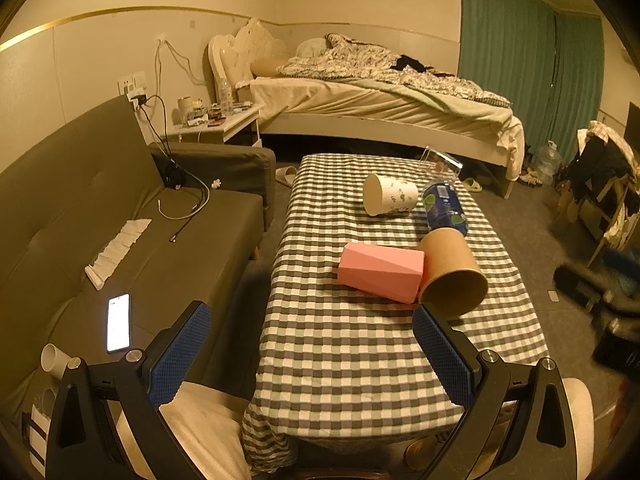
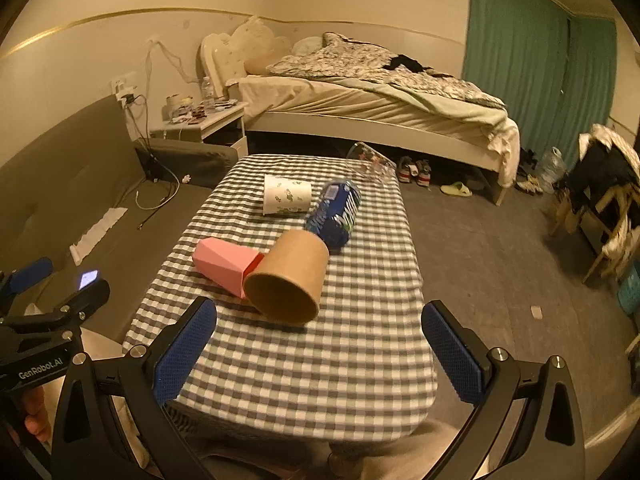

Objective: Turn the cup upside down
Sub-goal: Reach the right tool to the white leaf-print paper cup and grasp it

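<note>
Holding both grippers back at the near end of the checked table (image 2: 304,368), we had nothing in either: the left gripper (image 1: 312,356) and the right gripper (image 2: 320,352) both stood with fingers wide apart and empty.

We took the brown paper cup (image 2: 290,280) as the cup to flip; it lay on its side near the table's middle, open mouth toward us. Touching it on its left lay a pink faceted cup (image 2: 224,266), also on its side. Just behind it lay a blue patterned cup (image 2: 334,216), with a white leaf-print cup (image 2: 286,198) farther toward the table's far end and a clear glass (image 2: 370,160) at that far edge.

We judged the risks thus: a round cup on its side could roll from a nudging finger, thin paper could crush under a hard squeeze, and the pink cup could be knocked aside.
</note>
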`<state>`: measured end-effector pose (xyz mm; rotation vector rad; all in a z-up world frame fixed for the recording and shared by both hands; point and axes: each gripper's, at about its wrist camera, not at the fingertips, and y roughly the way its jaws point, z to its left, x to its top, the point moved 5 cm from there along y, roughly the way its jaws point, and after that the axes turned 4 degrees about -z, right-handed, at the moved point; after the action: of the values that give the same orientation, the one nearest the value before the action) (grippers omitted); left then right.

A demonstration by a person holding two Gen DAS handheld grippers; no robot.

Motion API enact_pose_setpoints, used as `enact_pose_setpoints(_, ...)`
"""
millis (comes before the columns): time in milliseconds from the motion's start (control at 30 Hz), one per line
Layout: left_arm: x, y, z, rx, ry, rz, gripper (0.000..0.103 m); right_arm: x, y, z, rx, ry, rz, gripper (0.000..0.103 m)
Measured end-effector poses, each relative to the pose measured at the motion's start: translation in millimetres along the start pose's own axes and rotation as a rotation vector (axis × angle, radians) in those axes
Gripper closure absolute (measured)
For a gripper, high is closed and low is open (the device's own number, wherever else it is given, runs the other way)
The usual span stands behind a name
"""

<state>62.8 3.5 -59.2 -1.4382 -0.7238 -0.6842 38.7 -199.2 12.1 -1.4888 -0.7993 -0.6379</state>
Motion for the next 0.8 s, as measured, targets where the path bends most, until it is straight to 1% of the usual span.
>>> enact_pose_setpoints(100,12.1,16.6,2.9,0.011,-0.013,0.024,0.0,25.3,13.3,-1.5,0.027,-0.048,-0.016,0.0)
enact_pose_setpoints(167,18.9,29.9,3.9,0.019,-0.024,0.037,0.0,46.3,30.2,-1.6,0.059,-0.093,-0.016,0.0)
enact_pose_setpoints(233,27.9,45.2,5.8,0.03,-0.033,0.048,0.0,62.7,47.8,-0.8,0.068,-0.145,-0.018,0.0)
enact_pose_setpoints(333,43.5,74.2,9.1,0.055,-0.045,0.065,0.0,84.5,88.0,2.2,0.107,-0.233,0.01,0.0)
enact_pose_setpoints(367,48.1,83.8,10.5,0.063,-0.048,0.071,0.0,91.4,108.1,4.8,0.122,-0.275,0.033,0.0)
enact_pose_setpoints(533,67.4,135.0,19.8,0.099,-0.08,0.103,0.0,104.3,186.0,17.8,0.176,-0.459,0.135,0.0)
enact_pose_setpoints(567,69.1,144.2,21.4,0.103,-0.085,0.112,0.0,105.7,204.8,22.5,0.197,-0.507,0.16,0.0)
enact_pose_setpoints(633,70.0,163.3,25.2,0.114,-0.089,0.135,0.0,105.8,235.5,32.1,0.24,-0.581,0.204,0.0)
enact_pose_setpoints(733,67.9,188.0,30.9,0.127,-0.099,0.175,0.0,101.2,276.8,47.4,0.278,-0.689,0.256,0.0)
enact_pose_setpoints(800,65.5,198.4,33.4,0.127,-0.104,0.191,0.0,98.2,297.4,56.6,0.303,-0.731,0.283,0.0)
